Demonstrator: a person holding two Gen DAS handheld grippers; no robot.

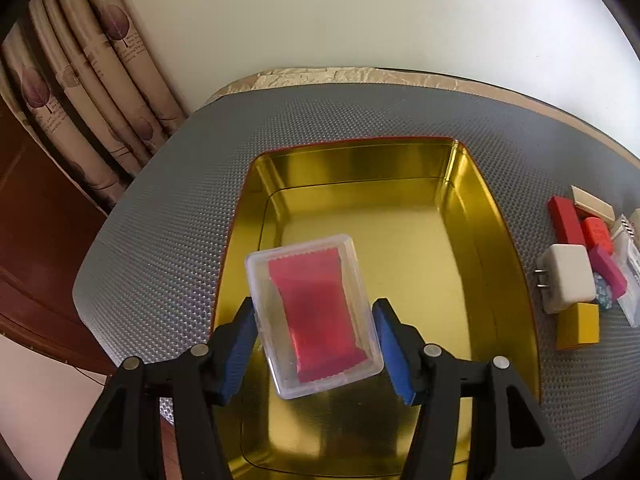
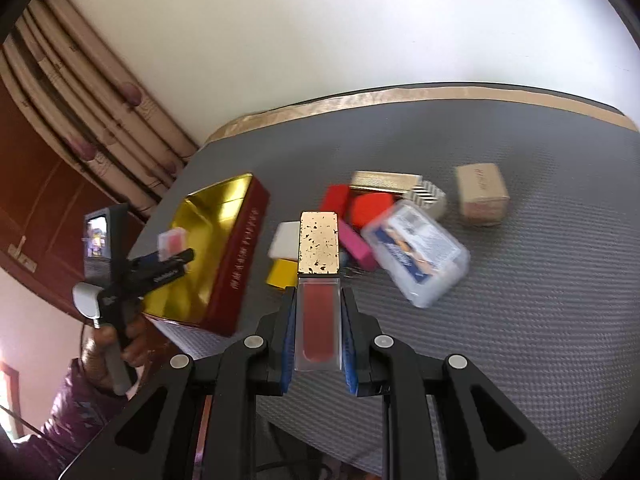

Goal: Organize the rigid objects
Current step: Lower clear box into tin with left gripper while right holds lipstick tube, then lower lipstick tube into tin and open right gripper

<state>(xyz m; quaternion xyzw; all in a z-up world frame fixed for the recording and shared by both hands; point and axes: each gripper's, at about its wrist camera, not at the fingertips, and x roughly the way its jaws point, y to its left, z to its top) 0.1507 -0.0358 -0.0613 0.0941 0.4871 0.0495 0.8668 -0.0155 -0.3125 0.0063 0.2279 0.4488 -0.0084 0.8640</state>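
Note:
My left gripper (image 1: pixel 316 320) is shut on a small clear plastic box (image 1: pixel 316 312) with a red sachet inside, held tilted above the open gold-lined tin (image 1: pixel 360 164). In the right wrist view the same left gripper (image 2: pixel 176 258) hangs over the red-sided tin (image 2: pixel 240 256) with the clear box (image 2: pixel 172 242) in it. My right gripper (image 2: pixel 319 296) is shut on a lip gloss tube (image 2: pixel 318 328) of red liquid. Its gold-flecked cap (image 2: pixel 319 244) points toward the pile.
A pile lies on the grey mat (image 2: pixel 520 320) right of the tin: white charger (image 1: pixel 566 282), yellow block (image 1: pixel 578 328), red block (image 1: pixel 566 220), pink block (image 2: pixel 354 246), a clear case with a blue label (image 2: pixel 416 248), and a cardboard box (image 2: pixel 482 194). A person's hand (image 2: pixel 100 356) is at the left.

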